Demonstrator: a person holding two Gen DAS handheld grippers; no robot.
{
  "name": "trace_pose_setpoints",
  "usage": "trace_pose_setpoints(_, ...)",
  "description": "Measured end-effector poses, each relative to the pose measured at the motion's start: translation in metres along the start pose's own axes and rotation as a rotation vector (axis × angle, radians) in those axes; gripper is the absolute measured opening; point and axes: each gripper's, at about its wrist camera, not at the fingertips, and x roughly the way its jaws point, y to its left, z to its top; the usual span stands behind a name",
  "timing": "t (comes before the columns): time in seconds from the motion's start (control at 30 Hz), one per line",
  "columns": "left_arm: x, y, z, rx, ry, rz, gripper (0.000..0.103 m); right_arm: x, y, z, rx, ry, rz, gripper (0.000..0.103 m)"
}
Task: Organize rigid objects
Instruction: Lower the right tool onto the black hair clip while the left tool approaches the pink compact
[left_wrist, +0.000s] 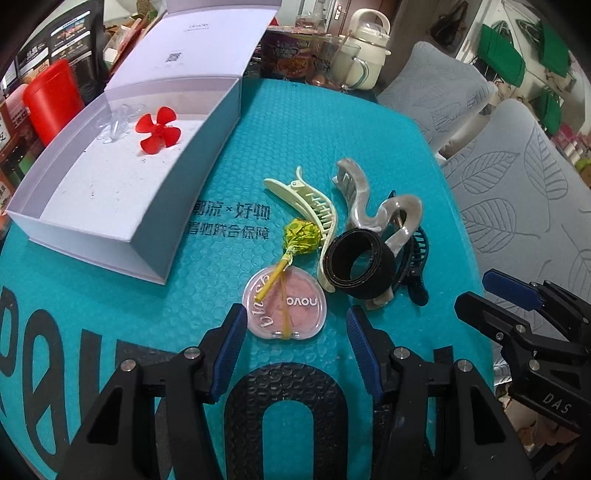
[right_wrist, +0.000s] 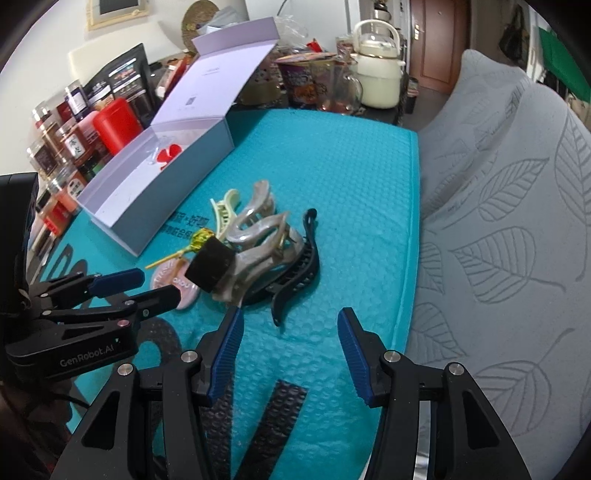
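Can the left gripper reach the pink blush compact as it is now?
Probably yes. The left gripper is open just in front of the blush compact, nothing between them. Only the lollipop stick and a rubber band lie across its lid.

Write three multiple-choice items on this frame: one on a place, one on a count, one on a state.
1. Where is the red propeller?
A. in the white box
B. on the teal mat
C. in a gripper

2. How many hair claws lie in the pile?
A. one
B. three
C. five

3. How does the left gripper stand?
A. shut on the blush compact
B. open, holding nothing
C. shut on the lollipop

Key: 1 A, it lies on the box floor. 2 B, a cream claw, a pearly claw and a dark claw. 3 B, both pads are clear of the compact.
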Motion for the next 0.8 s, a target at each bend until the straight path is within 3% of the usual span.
trace_pose_setpoints(0.37,0.024,-0.006,0.005,0.123,0.012,0.061,0.055,0.02,-0.009,0.004,0.057,0.004,-0.013,0.054)
trace_pose_setpoints(0.5,0.027,-0.011,0.004,0.181,-0.017,0.084,0.056,0.027,-0.01,0.01,0.064,0.001,-0.016,0.055)
trace_pose_setpoints(0.8,0.025,-0.006,0.005,0.197,-0.028,0.057,0.056,0.039,-0.008,0.022,0.073,0.001,-0.012,0.058)
